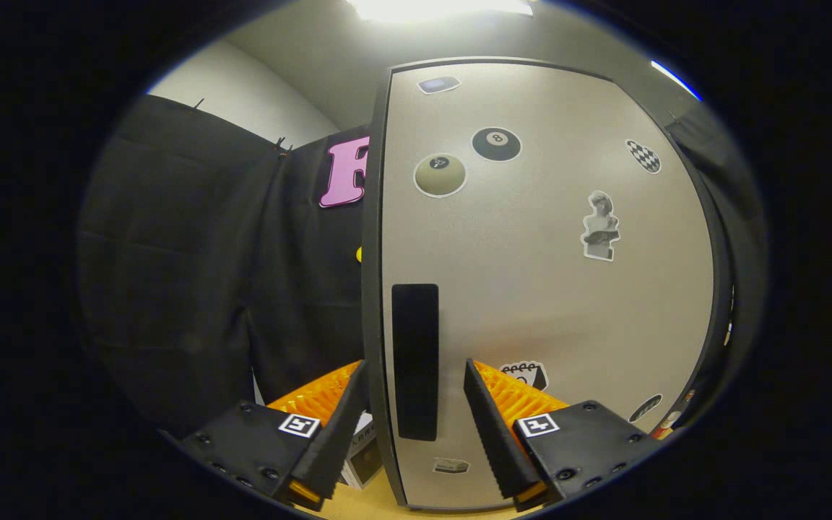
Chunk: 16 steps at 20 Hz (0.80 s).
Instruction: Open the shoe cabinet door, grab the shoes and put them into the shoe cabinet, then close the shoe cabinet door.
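The shoe cabinet's grey door stands right in front of me, with several stickers on it. A tall black handle runs down it close to its dark left edge. My gripper is open, and the handle and that edge lie between its fingers. The left finger is just outside the door's edge. In front of the door's face, to the right of the handle, is the right finger. I cannot tell whether either finger touches the door.
The booth's black cloth hangs to the left of the cabinet. A small box lies low beside the left finger on a wooden surface. A white wall and a bright ceiling light are above.
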Motion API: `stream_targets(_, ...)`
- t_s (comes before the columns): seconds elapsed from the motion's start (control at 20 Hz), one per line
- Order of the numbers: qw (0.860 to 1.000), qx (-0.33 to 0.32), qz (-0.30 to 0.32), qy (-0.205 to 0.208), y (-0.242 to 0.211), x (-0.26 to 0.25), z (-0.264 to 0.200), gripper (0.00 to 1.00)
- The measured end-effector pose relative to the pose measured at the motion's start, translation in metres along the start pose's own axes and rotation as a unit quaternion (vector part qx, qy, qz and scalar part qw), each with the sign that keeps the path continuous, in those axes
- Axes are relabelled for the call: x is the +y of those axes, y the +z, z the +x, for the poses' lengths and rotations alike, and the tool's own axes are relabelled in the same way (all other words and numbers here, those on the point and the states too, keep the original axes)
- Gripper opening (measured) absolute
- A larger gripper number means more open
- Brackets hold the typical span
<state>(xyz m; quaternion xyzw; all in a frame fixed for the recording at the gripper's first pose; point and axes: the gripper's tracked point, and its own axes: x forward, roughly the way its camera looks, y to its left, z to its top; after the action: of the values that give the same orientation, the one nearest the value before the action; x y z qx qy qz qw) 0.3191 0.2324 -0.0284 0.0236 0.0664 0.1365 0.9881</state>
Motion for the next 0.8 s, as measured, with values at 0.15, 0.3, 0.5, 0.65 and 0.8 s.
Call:
stream_targets(0.15,1.0,0.012,0.009,-0.003,-0.004,-0.001,0.007,0.59)
stream_targets(0.3,1.0,0.01,0.017,0.0,-0.003,0.003,0.008,0.42)
stream_targets(0.5,1.0,0.023,-0.006,0.005,-0.004,0.004,0.005,0.29)
stream_targets(0.65,0.999,0.037,0.011,0.028,-0.005,0.004,0.001,0.17)
stream_targets(0.8,0.998,0.038,0.006,0.047,-0.004,0.006,-0.011,0.17)
